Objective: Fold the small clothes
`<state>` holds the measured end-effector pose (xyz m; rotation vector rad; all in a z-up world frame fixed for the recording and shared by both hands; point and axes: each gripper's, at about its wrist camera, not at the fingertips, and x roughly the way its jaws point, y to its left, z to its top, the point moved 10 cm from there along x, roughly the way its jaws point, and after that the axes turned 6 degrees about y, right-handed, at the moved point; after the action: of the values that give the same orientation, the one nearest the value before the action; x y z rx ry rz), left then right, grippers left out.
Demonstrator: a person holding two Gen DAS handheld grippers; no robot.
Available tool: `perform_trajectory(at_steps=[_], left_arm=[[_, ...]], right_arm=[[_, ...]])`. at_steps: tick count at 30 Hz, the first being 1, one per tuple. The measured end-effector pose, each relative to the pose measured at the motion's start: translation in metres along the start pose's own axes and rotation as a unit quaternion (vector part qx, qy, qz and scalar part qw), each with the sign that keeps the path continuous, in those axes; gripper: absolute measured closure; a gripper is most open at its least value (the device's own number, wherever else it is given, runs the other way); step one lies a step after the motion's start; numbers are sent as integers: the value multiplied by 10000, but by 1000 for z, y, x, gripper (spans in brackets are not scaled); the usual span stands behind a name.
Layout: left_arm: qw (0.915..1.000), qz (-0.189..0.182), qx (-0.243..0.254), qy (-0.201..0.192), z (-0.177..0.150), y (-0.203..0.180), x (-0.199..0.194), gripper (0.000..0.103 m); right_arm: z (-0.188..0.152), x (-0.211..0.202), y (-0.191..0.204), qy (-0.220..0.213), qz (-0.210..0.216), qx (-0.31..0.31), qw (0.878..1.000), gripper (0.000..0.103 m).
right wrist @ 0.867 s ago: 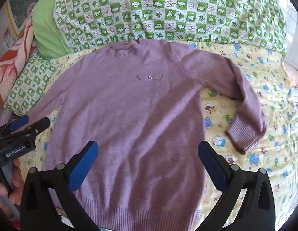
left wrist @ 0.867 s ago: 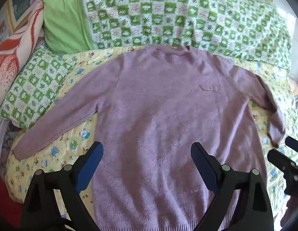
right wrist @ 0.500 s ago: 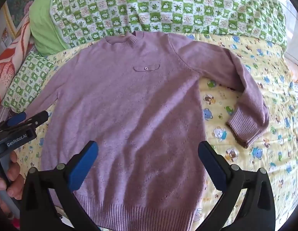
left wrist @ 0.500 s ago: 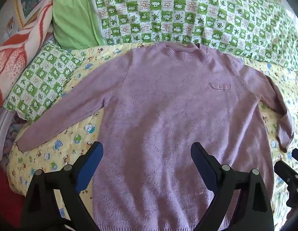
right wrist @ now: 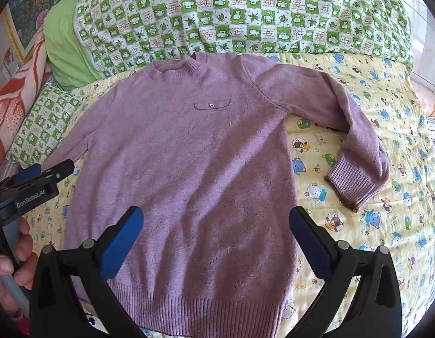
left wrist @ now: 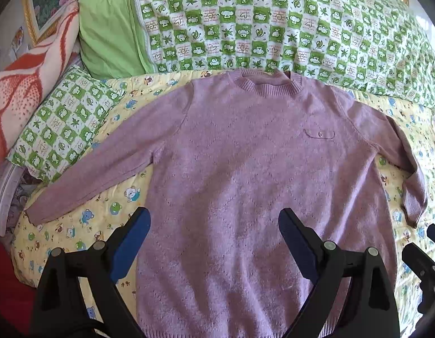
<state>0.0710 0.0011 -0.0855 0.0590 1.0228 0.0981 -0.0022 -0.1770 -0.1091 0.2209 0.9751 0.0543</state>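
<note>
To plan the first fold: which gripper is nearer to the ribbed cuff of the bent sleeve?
Right. The right gripper hovers open over the sweater, the cuff just beside it. The left gripper is across the body, farther away.

You get bright daylight and sharp focus in both views. Soft shadows fall across the sweater point(right wrist: 189, 155), glare whitens the upper right edge, and the fisheye bends the bedspread point(left wrist: 76, 233) toward dark corners.

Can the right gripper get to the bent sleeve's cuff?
Probably yes. The right gripper is open and empty, and the cuff lies bare on the yellow sheet with nothing covering it.
</note>
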Motion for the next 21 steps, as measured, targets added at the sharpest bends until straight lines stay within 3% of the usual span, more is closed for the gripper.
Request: perform_trajectory(at_steps=[21], left_arm=[[9999, -21, 18, 132, 1, 4, 19, 10]], right_arm=[[-1, 15, 10, 23, -26, -37, 10000, 0]])
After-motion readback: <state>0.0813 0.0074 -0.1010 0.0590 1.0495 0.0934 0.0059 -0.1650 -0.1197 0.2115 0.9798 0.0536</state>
